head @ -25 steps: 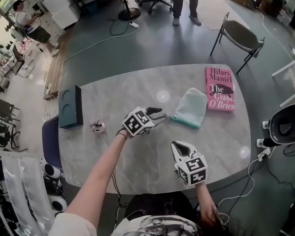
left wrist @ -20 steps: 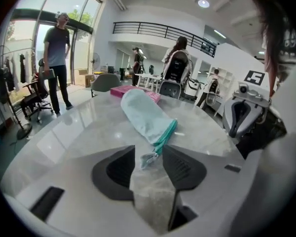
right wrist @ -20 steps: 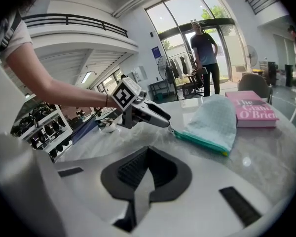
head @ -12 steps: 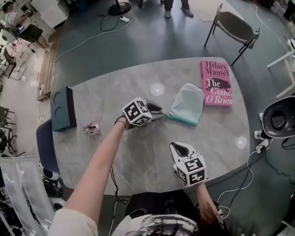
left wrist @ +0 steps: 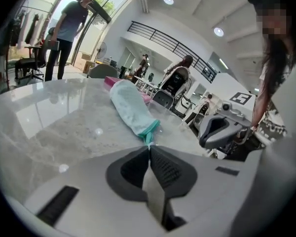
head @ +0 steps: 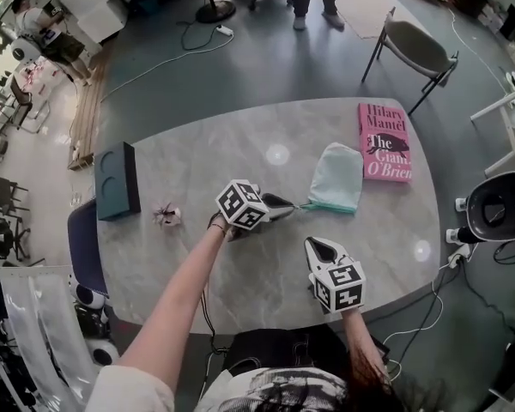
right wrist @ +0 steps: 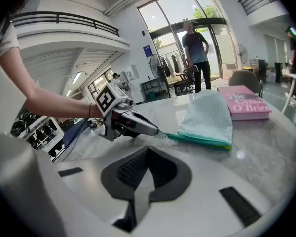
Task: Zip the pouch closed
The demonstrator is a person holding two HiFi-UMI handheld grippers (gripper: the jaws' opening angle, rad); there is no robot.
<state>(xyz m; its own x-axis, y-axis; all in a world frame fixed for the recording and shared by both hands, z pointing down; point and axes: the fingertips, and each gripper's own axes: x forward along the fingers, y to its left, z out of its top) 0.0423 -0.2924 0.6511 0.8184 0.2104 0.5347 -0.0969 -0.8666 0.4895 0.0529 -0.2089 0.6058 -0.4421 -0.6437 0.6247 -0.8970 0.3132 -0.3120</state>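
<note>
The left gripper (head: 289, 205) is pinched shut on the teal corner of the pouch (head: 339, 177), which lies on the bench (head: 197, 157) just ahead. The right gripper (head: 316, 244) is pressed together, empty, near the left one. It likely should hold the pouch's far end while the left pulls steadily.

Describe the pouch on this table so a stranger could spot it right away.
On the grey marble table, look toward the pink book on the right side. The pouch lies flat just left of it: pale mint fabric with a teal zip edge, unlike the rigid book.
</note>
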